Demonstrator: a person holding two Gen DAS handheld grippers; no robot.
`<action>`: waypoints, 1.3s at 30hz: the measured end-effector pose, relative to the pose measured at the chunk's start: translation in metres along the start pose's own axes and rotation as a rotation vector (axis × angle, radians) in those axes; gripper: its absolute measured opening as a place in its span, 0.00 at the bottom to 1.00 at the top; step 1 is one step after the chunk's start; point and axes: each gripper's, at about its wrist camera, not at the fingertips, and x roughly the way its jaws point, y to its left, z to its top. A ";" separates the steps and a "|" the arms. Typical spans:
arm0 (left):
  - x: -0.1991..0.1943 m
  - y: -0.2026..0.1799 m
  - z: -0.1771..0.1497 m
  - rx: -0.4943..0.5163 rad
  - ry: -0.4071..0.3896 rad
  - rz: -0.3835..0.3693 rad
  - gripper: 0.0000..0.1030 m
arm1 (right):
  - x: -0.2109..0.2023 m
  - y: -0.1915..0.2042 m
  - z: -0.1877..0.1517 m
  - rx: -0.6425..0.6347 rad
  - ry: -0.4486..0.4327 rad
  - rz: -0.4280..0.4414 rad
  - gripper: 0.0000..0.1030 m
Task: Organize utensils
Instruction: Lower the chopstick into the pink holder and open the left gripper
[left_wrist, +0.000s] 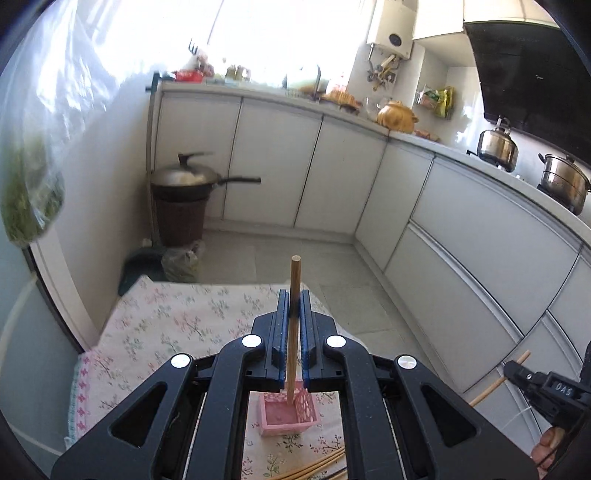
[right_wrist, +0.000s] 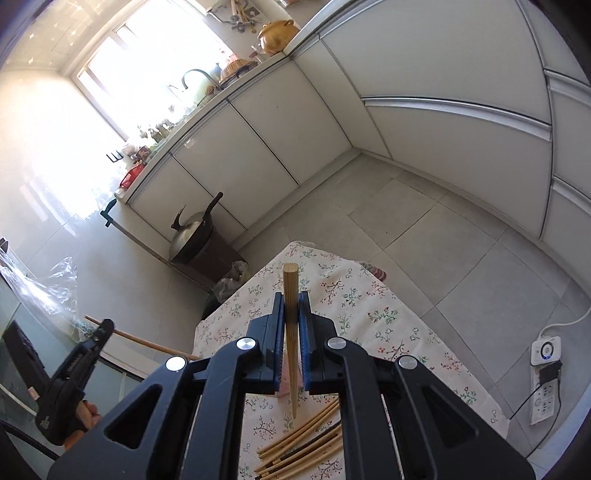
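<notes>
My left gripper is shut on a wooden chopstick held upright, its lower tip above a pink lattice holder on the flowered tablecloth. My right gripper is shut on another wooden chopstick, held upright above the table. Several loose chopsticks lie on the cloth below it; they also show in the left wrist view. The right gripper with its chopstick shows at the left view's right edge. The left gripper and its chopstick show at lower left.
White kitchen cabinets run along the far wall and the right. A wok on a brown bin stands in the corner. Pots sit on the stove. A power strip lies on the tiled floor right of the table.
</notes>
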 end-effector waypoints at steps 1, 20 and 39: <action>0.009 0.002 -0.006 -0.008 0.031 0.001 0.06 | 0.001 0.002 0.000 -0.006 -0.004 -0.004 0.07; -0.056 0.052 -0.026 -0.159 0.045 -0.014 0.39 | 0.014 0.061 -0.014 -0.040 -0.269 0.064 0.07; -0.056 0.069 -0.026 -0.182 0.061 -0.026 0.42 | 0.043 0.096 -0.034 -0.151 -0.230 0.075 0.28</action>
